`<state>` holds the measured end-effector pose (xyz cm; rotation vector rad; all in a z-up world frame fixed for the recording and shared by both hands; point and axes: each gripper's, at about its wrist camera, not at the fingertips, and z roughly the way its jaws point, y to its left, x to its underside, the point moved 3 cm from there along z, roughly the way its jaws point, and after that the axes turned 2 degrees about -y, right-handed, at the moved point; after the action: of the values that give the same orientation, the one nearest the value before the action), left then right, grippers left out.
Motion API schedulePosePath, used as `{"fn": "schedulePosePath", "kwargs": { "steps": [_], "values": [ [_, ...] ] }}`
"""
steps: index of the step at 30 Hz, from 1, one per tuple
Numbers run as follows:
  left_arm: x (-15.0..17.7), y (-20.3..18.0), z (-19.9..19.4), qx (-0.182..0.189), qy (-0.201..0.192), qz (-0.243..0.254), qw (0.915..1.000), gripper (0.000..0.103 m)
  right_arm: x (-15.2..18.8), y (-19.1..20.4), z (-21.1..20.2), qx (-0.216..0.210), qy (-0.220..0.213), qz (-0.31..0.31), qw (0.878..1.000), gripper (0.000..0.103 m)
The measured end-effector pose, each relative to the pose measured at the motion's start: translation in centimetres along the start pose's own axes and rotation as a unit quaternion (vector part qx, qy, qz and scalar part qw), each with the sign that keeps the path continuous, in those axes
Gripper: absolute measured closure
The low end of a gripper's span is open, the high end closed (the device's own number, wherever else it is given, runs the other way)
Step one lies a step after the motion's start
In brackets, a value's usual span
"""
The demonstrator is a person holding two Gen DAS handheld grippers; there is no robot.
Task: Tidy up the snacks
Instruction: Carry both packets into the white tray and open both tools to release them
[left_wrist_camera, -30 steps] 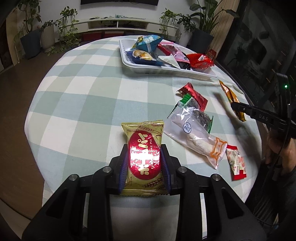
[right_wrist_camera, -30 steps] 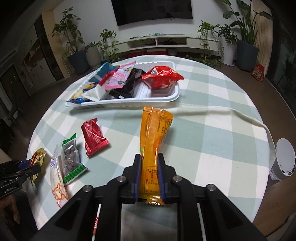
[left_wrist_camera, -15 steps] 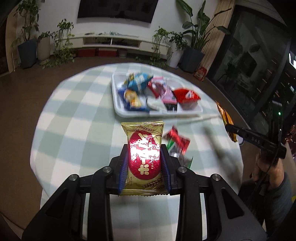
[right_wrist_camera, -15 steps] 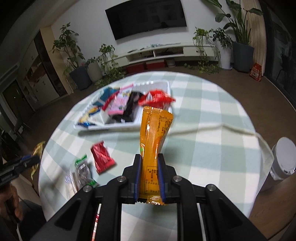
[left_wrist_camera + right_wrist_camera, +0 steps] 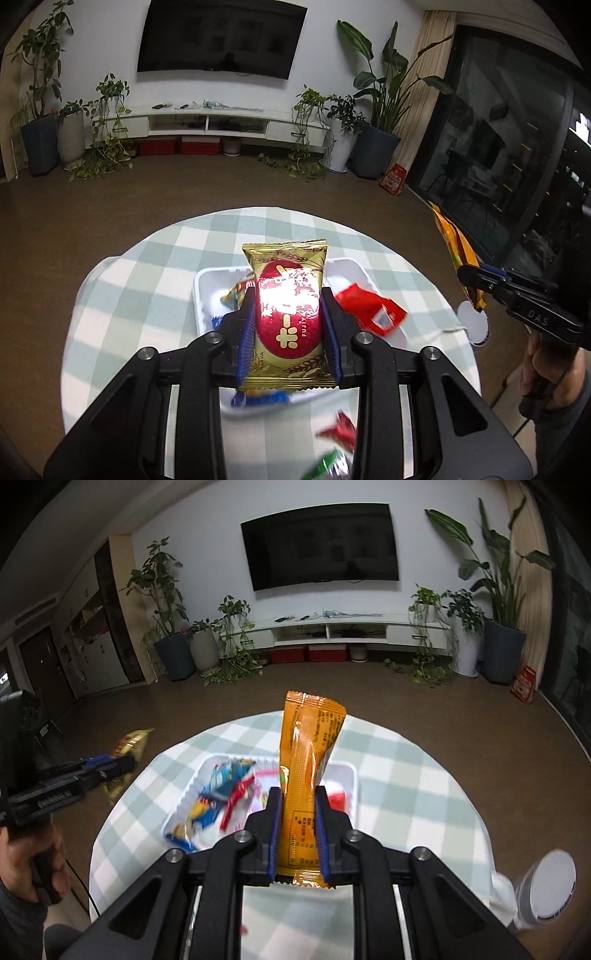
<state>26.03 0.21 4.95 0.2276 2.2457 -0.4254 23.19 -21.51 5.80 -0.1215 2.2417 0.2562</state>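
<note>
My left gripper (image 5: 289, 325) is clamped on a gold pie packet (image 5: 286, 314) with a red oval label, blue pads pressed to both long sides, packet pointing up and away from me. My right gripper (image 5: 298, 829) is clamped narrow on an orange stick packet (image 5: 306, 768), which stands up out of the jaws with its top end free. Both packets are held in the air above the round table (image 5: 406, 775) with the green-and-white check cloth.

On the table sits a white tray (image 5: 201, 291), seen past both packets. In it: a red packet (image 5: 369, 308) at the right end, blue and yellow packets (image 5: 218, 794) at the left end, others blurred. A blue packet (image 5: 260, 398) shows at the tray's near edge under my left jaws. Loose on the cloth near me, a red wrapper (image 5: 338, 430) and a green-edged one (image 5: 325, 465), both blurred.

In the left view my right gripper shows at the right edge with the orange packet sticking up from it, a hand (image 5: 546, 363) below. In the right view my left gripper is at the left edge, gold packet in it, hand (image 5: 26, 853) on the grip. A white lidded container (image 5: 546, 888) stands at the table's right edge.
</note>
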Motion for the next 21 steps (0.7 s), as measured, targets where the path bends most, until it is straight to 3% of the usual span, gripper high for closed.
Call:
{"fn": "schedulePosePath", "kwargs": {
  "steps": [5, 11, 21],
  "values": [
    [0.2, 0.5, 6.2, -0.007, 0.034, 0.004, 0.9994, 0.074, 0.3, 0.2, 6.5, 0.001, 0.053, -0.002, 0.999, 0.085],
    [3.0, 1.6, 11.2, -0.004, 0.063, -0.011, 0.9979, 0.074, 2.8, 0.4, 11.9, 0.006, 0.107, -0.005, 0.994, 0.085],
    [5.0, 1.6, 14.7, -0.009, 0.076, 0.002, 0.9970, 0.073, 4.9, 0.1, 14.4, 0.021, 0.133, -0.003, 0.991, 0.079]
  ]
}}
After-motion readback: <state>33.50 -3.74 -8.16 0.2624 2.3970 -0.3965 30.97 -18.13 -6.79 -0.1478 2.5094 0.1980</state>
